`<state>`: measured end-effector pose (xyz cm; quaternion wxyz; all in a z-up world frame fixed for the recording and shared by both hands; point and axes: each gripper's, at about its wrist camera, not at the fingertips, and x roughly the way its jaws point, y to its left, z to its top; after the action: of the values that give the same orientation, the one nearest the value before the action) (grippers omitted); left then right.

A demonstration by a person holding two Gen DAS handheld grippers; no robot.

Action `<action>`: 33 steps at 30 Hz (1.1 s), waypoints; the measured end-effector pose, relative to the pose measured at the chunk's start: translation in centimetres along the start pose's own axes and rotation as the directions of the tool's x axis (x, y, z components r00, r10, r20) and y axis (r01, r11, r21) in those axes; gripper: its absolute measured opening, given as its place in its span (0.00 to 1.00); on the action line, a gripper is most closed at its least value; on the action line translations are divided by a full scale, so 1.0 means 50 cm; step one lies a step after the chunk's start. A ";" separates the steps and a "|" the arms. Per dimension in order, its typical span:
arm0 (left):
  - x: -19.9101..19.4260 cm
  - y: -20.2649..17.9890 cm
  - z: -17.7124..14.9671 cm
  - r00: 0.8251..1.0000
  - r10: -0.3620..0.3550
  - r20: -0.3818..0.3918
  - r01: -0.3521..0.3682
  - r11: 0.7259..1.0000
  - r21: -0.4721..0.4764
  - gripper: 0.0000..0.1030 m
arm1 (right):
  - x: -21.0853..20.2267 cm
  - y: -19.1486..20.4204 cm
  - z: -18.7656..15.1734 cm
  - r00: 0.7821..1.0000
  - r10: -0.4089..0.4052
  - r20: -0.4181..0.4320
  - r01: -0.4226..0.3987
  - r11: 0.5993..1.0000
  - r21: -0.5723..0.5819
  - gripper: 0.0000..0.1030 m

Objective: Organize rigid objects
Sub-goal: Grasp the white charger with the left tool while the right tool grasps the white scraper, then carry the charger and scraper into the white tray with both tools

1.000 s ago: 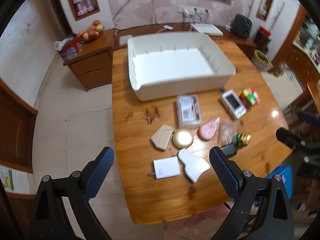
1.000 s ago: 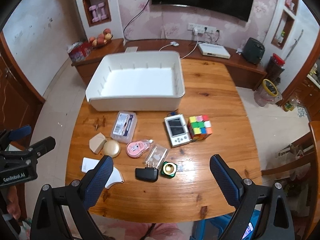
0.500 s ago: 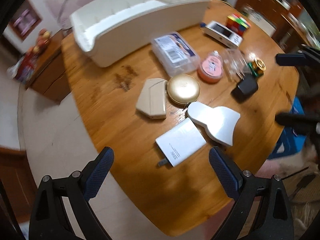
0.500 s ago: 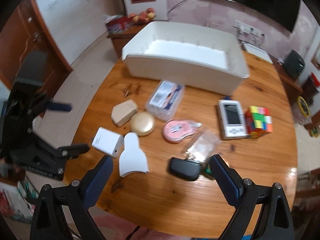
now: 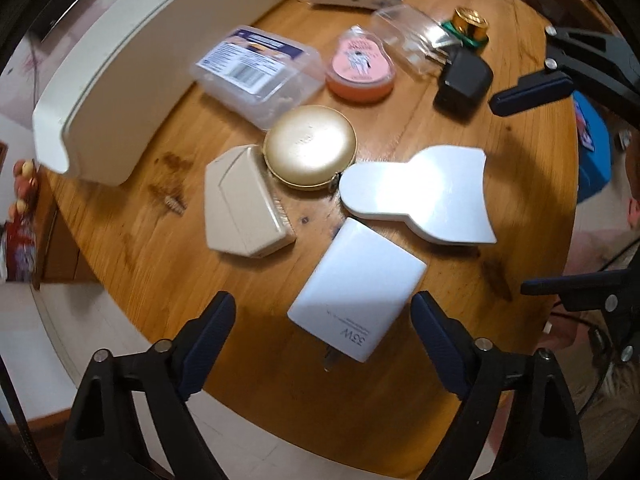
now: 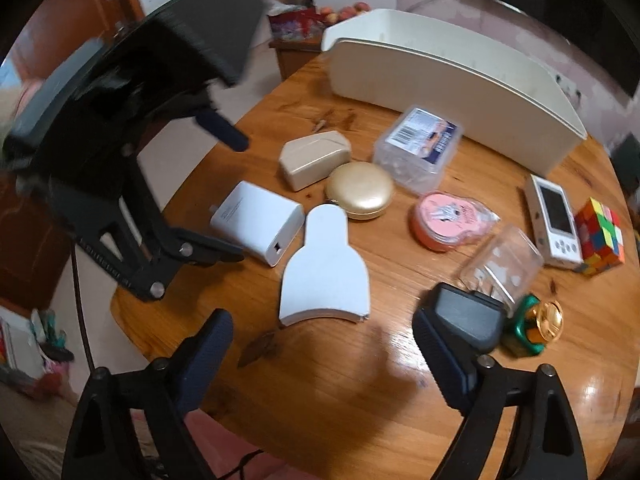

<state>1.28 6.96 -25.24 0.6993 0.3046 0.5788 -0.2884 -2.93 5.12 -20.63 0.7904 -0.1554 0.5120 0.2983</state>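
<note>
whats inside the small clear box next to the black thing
The small clear box holds pale, whitish pieces lying along its bottom; blur hides what they are. Its near end is covered by the black item, so that part stays unseen.

Right claw [image 6: 322,356] over wooden table [image 6: 360,392], jaws wide and closing, nothing between them. White bottle-shaped plate [image 6: 324,272] just ahead, white charger [image 6: 260,222] beside it, black device [image 6: 468,316] near right pad. Left claw [image 6: 224,196] at left, above charger. White bin [image 6: 452,84] at back.

White charger [image 5: 357,289], gold compact [image 5: 310,147], pink case [image 5: 361,65], beige box [image 5: 240,203], cream bin [image 6: 452,84], multicoloured cube [image 6: 601,236] (checkered faces), brown wooden table [image 6: 344,376].
</note>
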 end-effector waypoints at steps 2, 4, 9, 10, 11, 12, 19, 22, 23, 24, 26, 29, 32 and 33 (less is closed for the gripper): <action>0.005 0.001 -0.002 1.000 -0.010 -0.006 0.011 1.000 0.014 0.86 | 0.007 0.007 -0.002 1.000 -0.017 0.010 0.017 1.000 -0.027 0.88; 0.010 0.004 0.000 1.000 -0.022 -0.011 0.022 0.999 0.023 0.86 | 0.014 0.010 -0.002 1.000 -0.022 0.017 0.023 0.999 -0.041 0.88; 0.020 0.024 -0.001 0.998 -0.052 -0.022 0.053 0.998 0.026 0.82 | 0.042 0.004 0.011 1.000 -0.023 0.006 0.023 0.999 -0.043 0.81; 0.022 0.031 0.001 0.998 -0.066 -0.023 0.066 0.998 0.020 0.80 | 0.046 0.003 0.011 1.000 -0.022 0.003 0.022 0.999 -0.044 0.79; 0.022 0.036 0.001 0.997 -0.079 -0.021 0.080 0.997 0.012 0.79 | 0.051 0.003 0.014 1.000 -0.023 0.000 0.023 0.999 -0.046 0.79; 0.022 0.048 -0.004 0.995 -0.096 -0.021 0.096 0.995 0.000 0.76 | 0.056 0.001 0.018 1.000 -0.025 -0.002 0.025 0.998 -0.049 0.79; 0.014 0.110 -0.019 0.994 -0.107 -0.014 0.104 0.986 -0.134 0.53 | 0.099 -0.002 0.035 0.999 -0.028 -0.039 0.027 0.999 -0.038 0.65; 0.012 0.136 -0.030 0.991 -0.131 -0.029 0.121 0.964 -0.239 0.53 | 0.099 0.001 0.040 0.998 -0.026 -0.049 0.024 0.999 -0.038 0.54; 0.012 0.142 -0.034 0.990 -0.138 -0.032 0.124 0.956 -0.266 0.53 | 0.097 0.000 0.039 0.998 -0.025 -0.057 0.023 0.999 -0.030 0.54; 0.011 0.147 -0.038 0.989 -0.144 -0.035 0.127 0.948 -0.293 0.53 | 0.096 -0.002 0.039 0.998 -0.023 -0.065 0.021 1.000 -0.019 0.54; 0.009 0.167 -0.051 0.984 -0.172 -0.035 0.148 0.920 -0.362 0.53 | 0.094 -0.007 0.038 0.997 -0.018 -0.079 0.019 1.000 0.003 0.54; 0.012 0.188 -0.073 0.976 -0.217 -0.024 0.183 0.873 -0.452 0.53 | 0.076 -0.018 0.034 0.996 0.004 -0.087 0.000 0.999 0.042 0.54; 0.009 0.212 -0.106 0.968 -0.251 -0.008 0.206 0.813 -0.545 0.52 | 0.063 -0.034 0.033 0.996 0.006 -0.084 0.001 0.997 0.074 0.54; 0.007 0.222 -0.117 0.966 -0.260 -0.002 0.211 0.789 -0.577 0.52 | 0.057 -0.037 0.032 0.996 0.005 -0.084 0.002 0.997 0.081 0.54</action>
<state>6.01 18.60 -25.42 0.6927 0.0173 0.6998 -0.1736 0.26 5.47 -22.63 0.7737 -0.1352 0.5566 0.2708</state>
